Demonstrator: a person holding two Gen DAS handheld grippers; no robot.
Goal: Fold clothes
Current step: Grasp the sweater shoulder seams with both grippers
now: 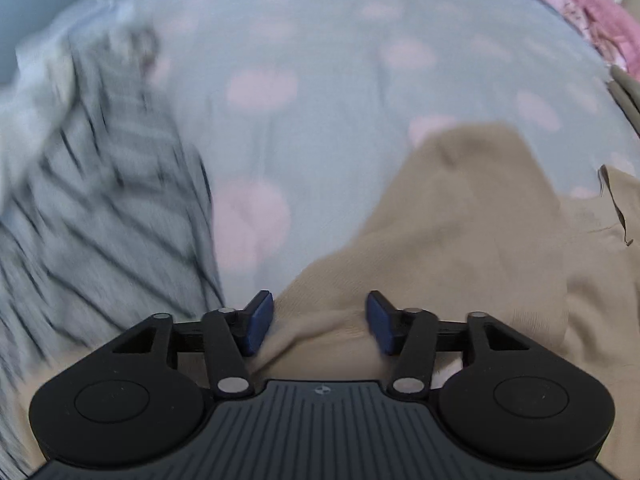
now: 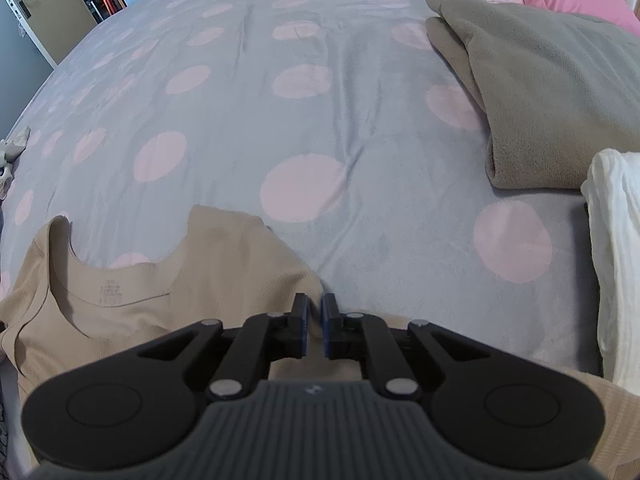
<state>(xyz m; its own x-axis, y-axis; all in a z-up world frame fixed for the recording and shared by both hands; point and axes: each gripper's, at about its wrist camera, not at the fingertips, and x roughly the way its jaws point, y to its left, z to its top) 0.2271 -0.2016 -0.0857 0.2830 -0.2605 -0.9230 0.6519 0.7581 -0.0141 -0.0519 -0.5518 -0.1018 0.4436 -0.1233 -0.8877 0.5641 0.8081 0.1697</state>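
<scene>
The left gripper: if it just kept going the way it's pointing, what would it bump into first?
Most likely the beige top lying directly under the left gripper, whose jaws stand open over it.

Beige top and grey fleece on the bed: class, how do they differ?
The beige top lies spread open, neckline showing; the grey fleece is folded into a thick block. The top is thin and ribbed, the fleece plush. The right gripper pinches the top's edge; the fleece lies untouched. Both rest on the dotted cover.

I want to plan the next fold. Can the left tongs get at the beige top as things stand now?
Probably yes. The left tongs are open directly over the beige top, whose fabric lies between their pads, and nothing covers it there. The striped garment lies off to the side.
</scene>
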